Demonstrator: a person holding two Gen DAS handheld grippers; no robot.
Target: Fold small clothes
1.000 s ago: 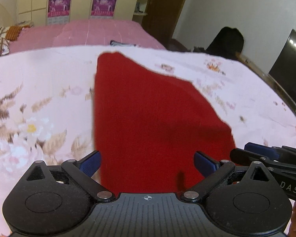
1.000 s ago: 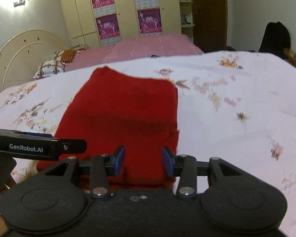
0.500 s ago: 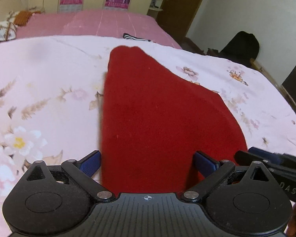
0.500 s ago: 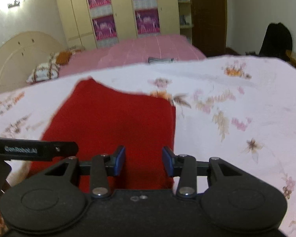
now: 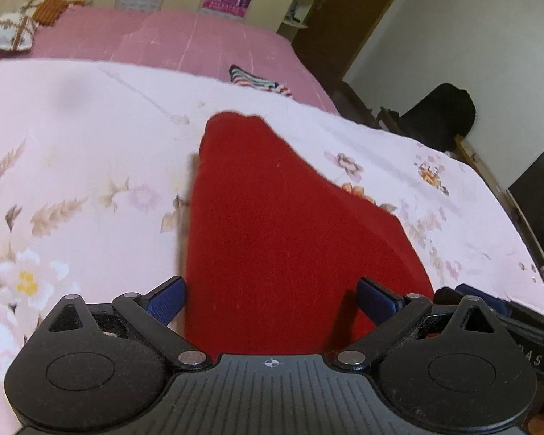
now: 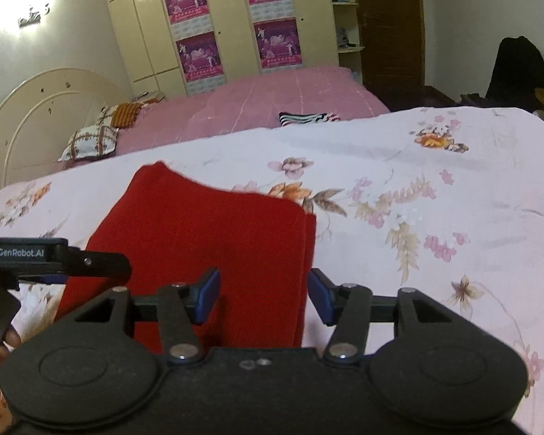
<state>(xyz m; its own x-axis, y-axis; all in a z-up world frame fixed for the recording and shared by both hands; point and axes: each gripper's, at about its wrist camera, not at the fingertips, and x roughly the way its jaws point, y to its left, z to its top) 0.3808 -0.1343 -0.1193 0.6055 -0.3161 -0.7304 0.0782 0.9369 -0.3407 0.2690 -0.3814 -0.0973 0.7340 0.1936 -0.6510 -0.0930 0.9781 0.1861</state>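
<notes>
i've got the red garment [image 5: 272,232] lying folded flat on the floral bedsheet [image 5: 72,166], a doubled edge showing on its right side. my left gripper [image 5: 270,301] has its fingers spread wide over the near hem, gripping nothing. my right gripper [image 6: 264,295] is parted too, straddling that doubled edge. striped cloth [image 6: 308,119] lies beyond.

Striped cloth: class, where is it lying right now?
The striped cloth lies on the pink bed behind the floral sheet, beyond the red garment. In the left wrist view it sits top centre.
</notes>
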